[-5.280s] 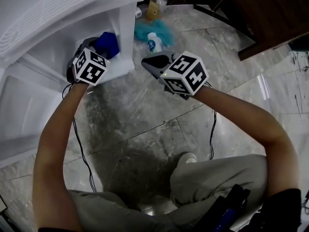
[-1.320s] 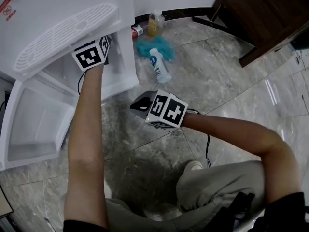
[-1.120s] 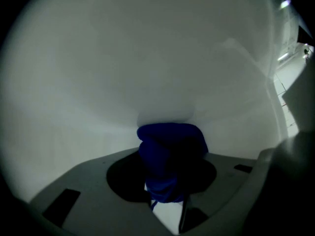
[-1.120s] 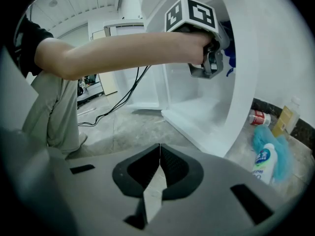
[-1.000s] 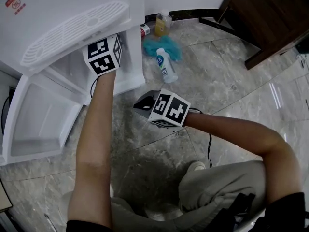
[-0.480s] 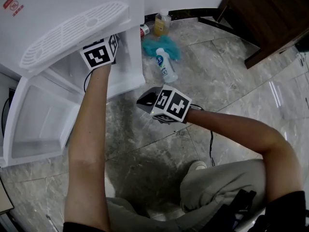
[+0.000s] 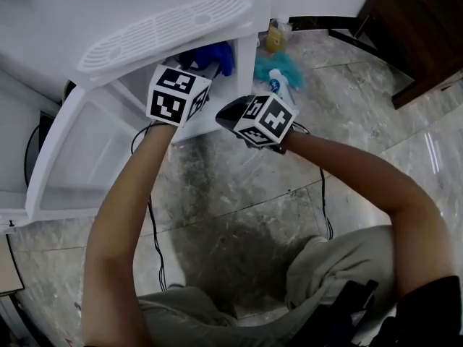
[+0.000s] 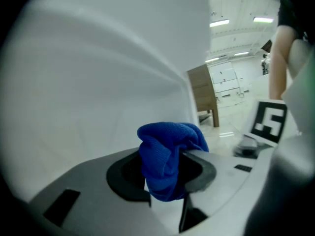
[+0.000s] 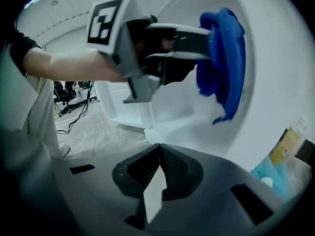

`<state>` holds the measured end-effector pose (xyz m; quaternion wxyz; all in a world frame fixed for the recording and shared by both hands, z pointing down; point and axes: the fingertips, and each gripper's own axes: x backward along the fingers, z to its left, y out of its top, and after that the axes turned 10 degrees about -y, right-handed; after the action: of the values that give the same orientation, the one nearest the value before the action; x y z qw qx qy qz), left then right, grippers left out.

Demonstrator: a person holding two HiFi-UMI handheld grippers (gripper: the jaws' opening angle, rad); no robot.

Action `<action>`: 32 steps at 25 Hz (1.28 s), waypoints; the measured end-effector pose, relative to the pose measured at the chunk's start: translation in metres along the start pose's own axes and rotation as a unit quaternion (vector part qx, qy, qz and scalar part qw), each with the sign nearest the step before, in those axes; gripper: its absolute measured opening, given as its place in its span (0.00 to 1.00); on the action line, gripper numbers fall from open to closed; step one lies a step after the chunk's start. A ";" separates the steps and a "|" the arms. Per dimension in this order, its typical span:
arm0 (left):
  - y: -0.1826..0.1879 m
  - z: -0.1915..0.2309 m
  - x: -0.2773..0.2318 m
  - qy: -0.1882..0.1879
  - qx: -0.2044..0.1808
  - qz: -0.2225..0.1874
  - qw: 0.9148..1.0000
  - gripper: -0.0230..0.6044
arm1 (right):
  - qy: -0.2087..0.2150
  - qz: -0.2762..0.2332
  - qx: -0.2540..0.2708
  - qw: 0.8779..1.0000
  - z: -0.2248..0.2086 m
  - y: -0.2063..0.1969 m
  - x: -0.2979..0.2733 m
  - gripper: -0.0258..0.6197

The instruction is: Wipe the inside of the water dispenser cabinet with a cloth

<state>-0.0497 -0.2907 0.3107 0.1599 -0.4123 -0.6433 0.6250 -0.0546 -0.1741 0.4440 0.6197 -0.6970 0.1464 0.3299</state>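
The white cabinet [image 7: 244, 71], cut off at upper left of the head view, half hides the blue cloth [image 7: 214, 55] inside it. The left gripper [image 8: 165, 176] clamps that bunched cloth; the right gripper [image 9: 158, 173], mid-frame, is closed on nothing.

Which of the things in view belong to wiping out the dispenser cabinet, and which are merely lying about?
Job in hand: blue cloth, clamped in the left gripper; white water dispenser cabinet.
Lying about: teal cloth, white bottle and amber bottle on the floor beside the cabinet; dark wooden furniture.
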 end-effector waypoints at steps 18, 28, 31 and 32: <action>-0.153 -0.094 0.123 -0.170 -0.015 0.181 0.969 0.26 | -0.037 0.032 0.061 0.997 0.017 0.020 0.002 0.04; -0.198 -0.100 0.142 -0.193 -0.032 0.248 0.949 0.26 | -0.022 0.043 0.098 0.994 0.028 0.016 0.001 0.04; -0.203 -0.097 0.146 -0.196 -0.047 0.267 0.942 0.26 | -0.016 0.048 0.112 0.992 0.033 0.013 0.001 0.04; -0.204 -0.095 0.147 -0.195 -0.051 0.270 0.941 0.26 | -0.015 0.049 0.117 0.992 0.034 0.013 0.001 0.04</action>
<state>-0.1379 -0.0953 0.4717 -0.1650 -0.4481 -0.5574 0.6792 -0.0710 -0.1435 0.4332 0.6820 -0.6070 0.2088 0.3506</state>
